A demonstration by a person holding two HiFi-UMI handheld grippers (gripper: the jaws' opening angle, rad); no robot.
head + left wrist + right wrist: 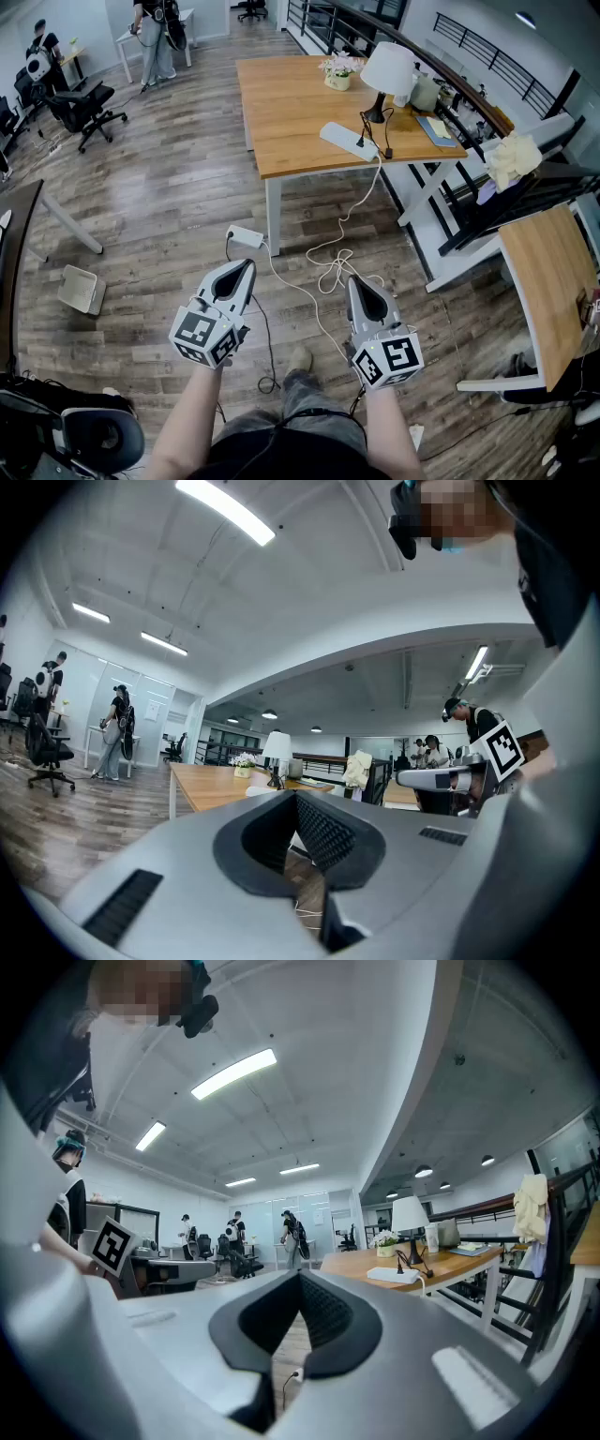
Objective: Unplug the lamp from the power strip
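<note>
Both grippers are shut with nothing between the jaws: left gripper (247, 267) and right gripper (362, 281) are held level, side by side in front of the person, noses toward the table (291, 112). Reads as a carry posture, since they're well apart from anything to grab. The lamp (387, 70) stands on the far right part of the table, and the power strip (349, 141) lies just in front of it, near the table's front right edge. A black cord (367, 122) runs from the lamp base down to the strip. I see dark plugs (360, 142) on the strip but can't tell from here which one is the lamp's. The strip probably sits at that edge because its white cord (370, 187) drops straight off there, loops in a tangle on the floor (141, 216) and heads to a white box (246, 236) by the table leg. Task not started, so the approach comes first. The strip looks loose on the tabletop, so my guess is one gripper pins it while the other pulls the plug; otherwise the strip lifts with it.
</note>
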